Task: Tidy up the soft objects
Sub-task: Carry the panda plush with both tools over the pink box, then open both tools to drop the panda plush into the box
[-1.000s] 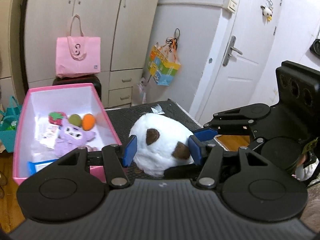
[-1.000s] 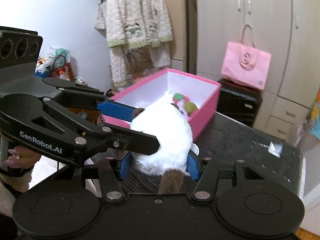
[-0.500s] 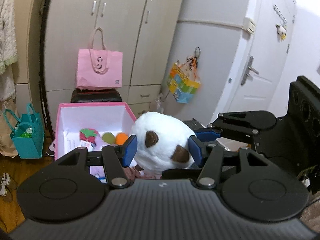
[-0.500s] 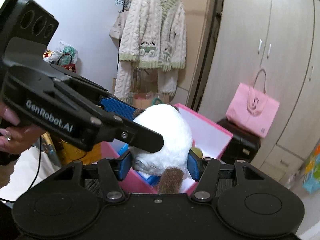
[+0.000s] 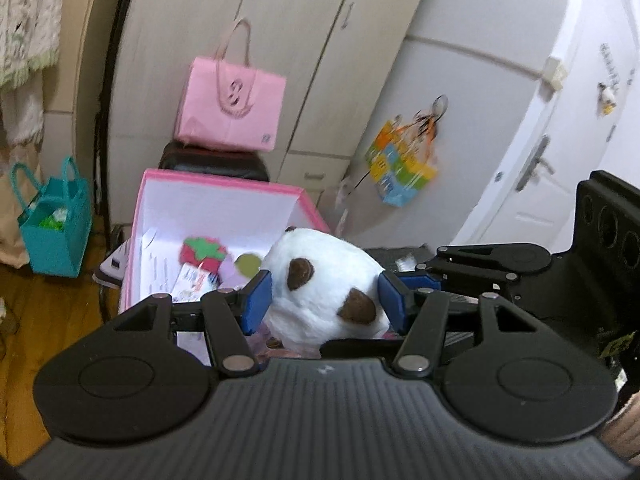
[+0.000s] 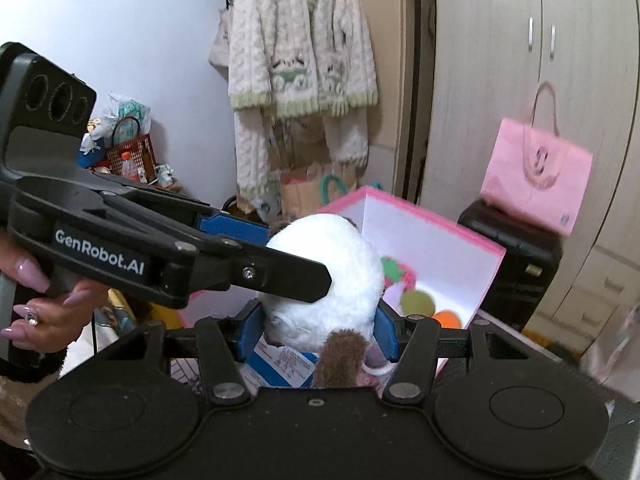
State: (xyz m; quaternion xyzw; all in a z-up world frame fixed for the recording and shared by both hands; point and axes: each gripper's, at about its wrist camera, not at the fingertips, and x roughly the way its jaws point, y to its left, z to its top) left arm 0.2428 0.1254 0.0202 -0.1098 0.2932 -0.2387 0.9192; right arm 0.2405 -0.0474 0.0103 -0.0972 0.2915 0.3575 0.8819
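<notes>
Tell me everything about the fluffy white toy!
The plush is round, white and furry, with brown patches and a fuzzy brown bit underneath. Both grippers squeeze it: the left gripper and the right gripper, blue pads pressed into its sides. It hangs in the air above the pink box.

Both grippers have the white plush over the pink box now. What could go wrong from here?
1. The white plush is squeezed by two grippers, left gripper and right gripper; uneven release could tip it sideways.
2. It hangs near the pink box wall, so it might catch the rim or fall outside.
3. The strawberry toy and other items already crowd the floor, so it may sit high.
</notes>
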